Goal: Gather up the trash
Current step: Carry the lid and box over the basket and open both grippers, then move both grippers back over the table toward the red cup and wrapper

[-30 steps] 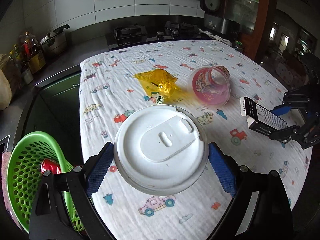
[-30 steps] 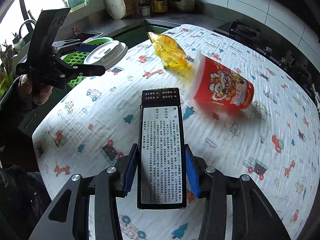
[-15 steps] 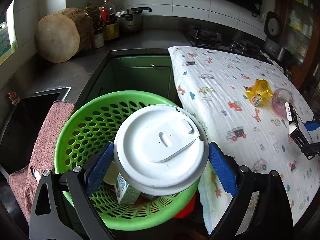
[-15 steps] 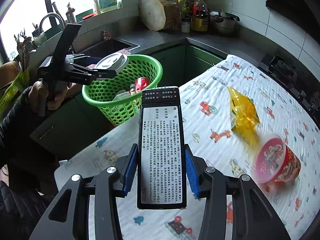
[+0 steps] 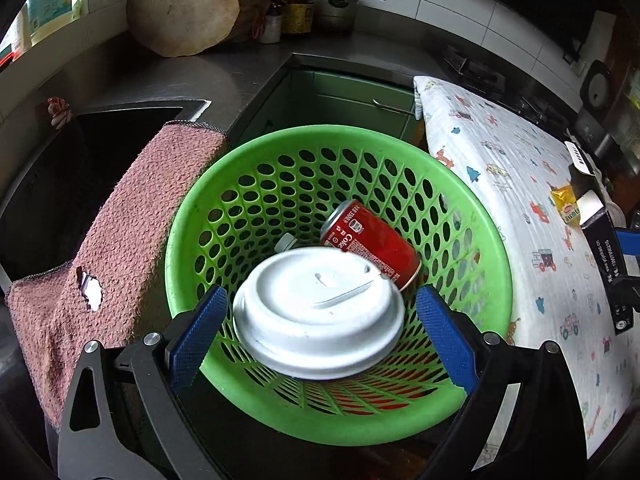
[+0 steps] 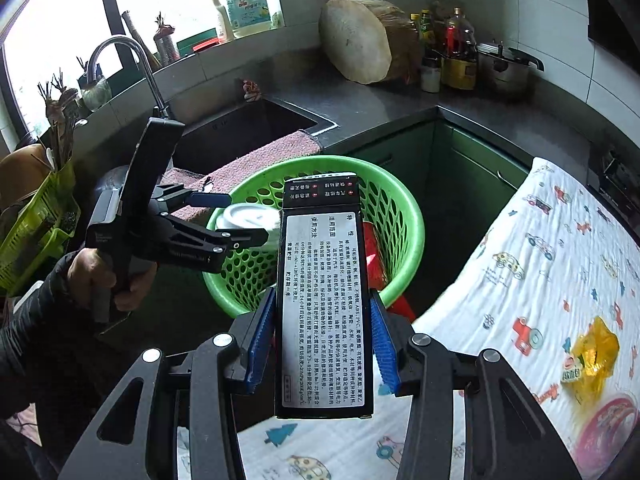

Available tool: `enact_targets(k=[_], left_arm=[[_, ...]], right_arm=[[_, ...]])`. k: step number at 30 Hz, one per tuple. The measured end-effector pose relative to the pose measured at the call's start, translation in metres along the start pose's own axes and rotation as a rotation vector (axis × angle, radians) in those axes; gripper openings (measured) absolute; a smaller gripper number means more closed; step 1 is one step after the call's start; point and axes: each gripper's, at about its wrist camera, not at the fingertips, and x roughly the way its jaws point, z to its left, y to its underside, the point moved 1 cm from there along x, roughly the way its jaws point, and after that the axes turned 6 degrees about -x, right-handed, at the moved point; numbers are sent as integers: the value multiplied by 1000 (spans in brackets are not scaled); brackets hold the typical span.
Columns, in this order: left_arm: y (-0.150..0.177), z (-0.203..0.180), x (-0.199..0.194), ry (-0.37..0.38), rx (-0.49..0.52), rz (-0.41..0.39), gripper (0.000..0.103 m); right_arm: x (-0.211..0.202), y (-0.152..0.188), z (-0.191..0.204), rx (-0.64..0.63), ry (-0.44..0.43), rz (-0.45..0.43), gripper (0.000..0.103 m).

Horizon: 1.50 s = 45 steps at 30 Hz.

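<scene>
— White lid point(image 5: 318, 312): location?
— Over the basket point(image 5: 486, 256), beside a can point(image 5: 372, 248); left gripper point(image 5: 320, 334) fingers spread, clear of it.
— Right gripper point(image 6: 318, 346)?
— Clamped on a box point(image 6: 322, 292), near the basket.

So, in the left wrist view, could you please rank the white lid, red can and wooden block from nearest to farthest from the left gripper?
1. White lid, between the left gripper's fingers.
2. Red can, just beyond, in the basket.
3. Wooden block, far back on the counter.

A pink towel point(image 5: 120, 240) drapes the sink point(image 6: 240, 136) edge near a round wooden block point(image 5: 184, 8).
</scene>
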Motion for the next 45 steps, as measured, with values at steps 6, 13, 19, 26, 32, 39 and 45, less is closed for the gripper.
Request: enact_targets(k=[6,13,19,26,32,39,45], left_arm=[[1,19,-15,-9,-34,-28,95],[0,32,-29,-6,-75,-57,97],[0,30,-30,2,-82,-59,97],[-2,18,-30,16,-65,-62,97],[-3,-6,-28,39,-34,-57,98],[-5,-52,-22,83,40,-43,98],[-8,-107,-15,141,116,-34,98]], right_arm=[[36,-24,-2,53,-6,3,44],[66,-39,-2,105,-25,10,44],[67,-40,-3,144,-52,-18,54],[37,-25,-10,138,-20,-50,74],[3,-3,-27,157,31,-75,85],[-44,31,-61,203,124,-94,90],[-93,66,-95,235,248,-96,93]])
